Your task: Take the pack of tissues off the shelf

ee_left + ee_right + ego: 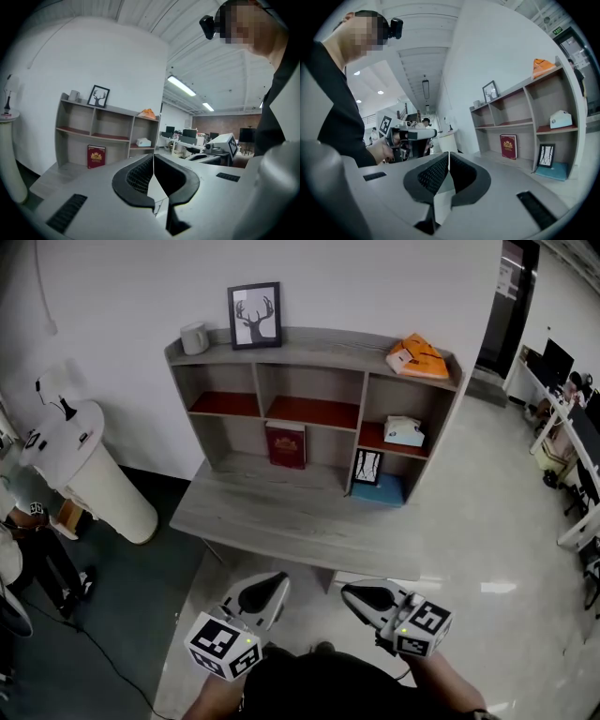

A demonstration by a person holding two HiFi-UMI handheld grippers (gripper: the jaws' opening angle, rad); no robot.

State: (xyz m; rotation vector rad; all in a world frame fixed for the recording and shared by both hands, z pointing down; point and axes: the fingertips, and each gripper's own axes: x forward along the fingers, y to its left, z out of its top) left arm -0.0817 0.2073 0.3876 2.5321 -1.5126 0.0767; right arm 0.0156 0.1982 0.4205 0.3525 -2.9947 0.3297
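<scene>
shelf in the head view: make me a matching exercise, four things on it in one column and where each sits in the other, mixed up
Things:
1. pack of tissues
2. red book
3. orange packet
4. mug

Places on the shelf:
a. on top, left end
b. right compartment, upper level
c. middle compartment, lower level
d. on top, right end

Pairs: 1-b, 2-c, 3-d, 4-a

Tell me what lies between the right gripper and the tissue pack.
Head view: from the right gripper, bare desktop, then a framed picture and a flat blue thing in the compartment under the pack of tissues.
</scene>
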